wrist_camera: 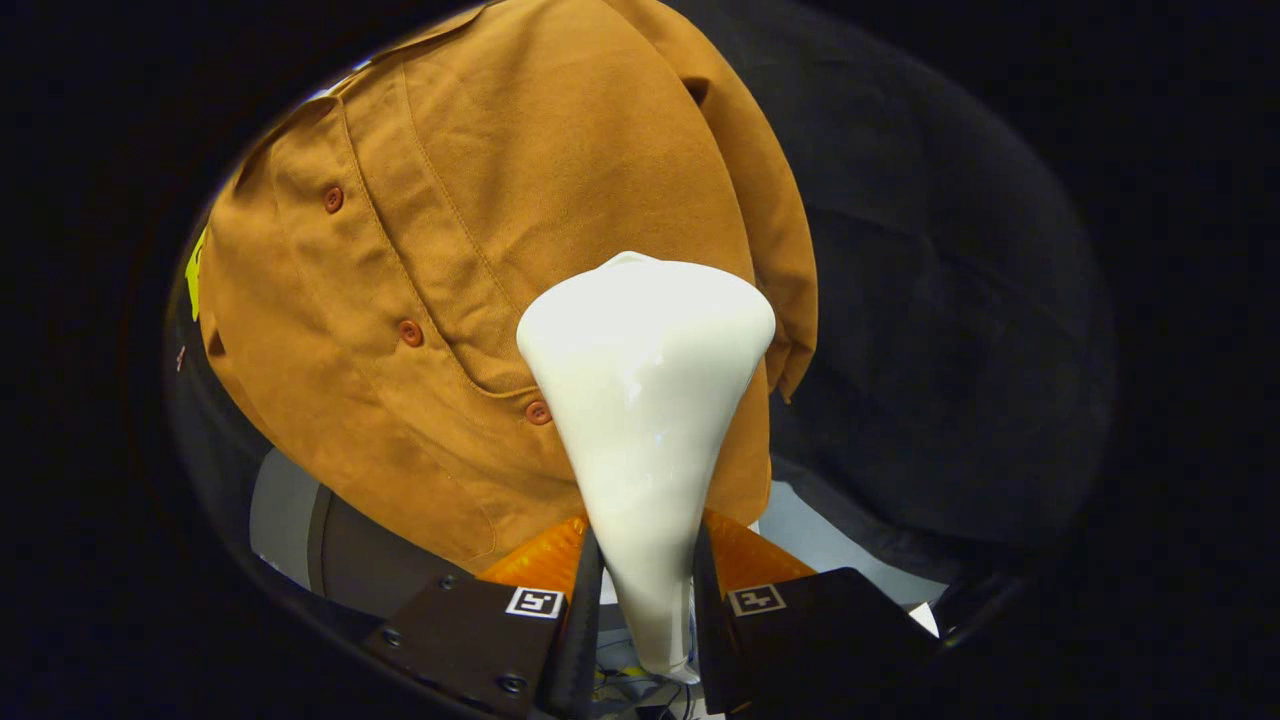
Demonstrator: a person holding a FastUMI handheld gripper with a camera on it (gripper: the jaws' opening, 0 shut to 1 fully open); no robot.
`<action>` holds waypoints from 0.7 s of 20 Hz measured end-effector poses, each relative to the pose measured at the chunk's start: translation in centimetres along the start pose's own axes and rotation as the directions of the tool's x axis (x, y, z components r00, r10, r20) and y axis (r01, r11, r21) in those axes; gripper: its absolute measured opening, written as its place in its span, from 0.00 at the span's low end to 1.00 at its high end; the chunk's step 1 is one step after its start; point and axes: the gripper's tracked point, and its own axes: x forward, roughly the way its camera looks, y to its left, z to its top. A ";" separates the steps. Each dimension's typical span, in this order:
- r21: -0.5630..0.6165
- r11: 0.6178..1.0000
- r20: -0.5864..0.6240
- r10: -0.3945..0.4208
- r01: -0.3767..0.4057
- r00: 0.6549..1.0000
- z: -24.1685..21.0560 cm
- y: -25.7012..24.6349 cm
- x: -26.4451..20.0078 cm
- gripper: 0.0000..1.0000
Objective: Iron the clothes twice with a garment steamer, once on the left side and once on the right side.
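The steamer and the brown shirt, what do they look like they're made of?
Steamer, gripped in the tongs: likely glossy moulded plastic, smooth and cream-white with sharp highlights. Shirt: matte woven cloth, perhaps brushed cotton, with visible stitching and round buttons that look like plastic.

A recording booth, not a home — black cloth wall (950,300) drapes behind the hanging brown shirt (480,250), and square printed marker tags (535,602) sit below it.
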 end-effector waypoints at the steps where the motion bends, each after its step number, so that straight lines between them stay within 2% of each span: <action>1: -0.004 1.000 0.010 -0.007 0.007 1.000 0.1 0.1 -0.9 0.45; 3: -0.021 0.999 0.047 -0.031 0.032 0.998 0.6 0.5 -3.3 0.45; 9: -0.069 0.997 0.220 -0.017 0.033 0.975 3.6 6.1 -10.8 0.45; 14: -0.130 0.991 0.339 0.057 -0.014 0.939 7.1 13.6 -16.1 0.45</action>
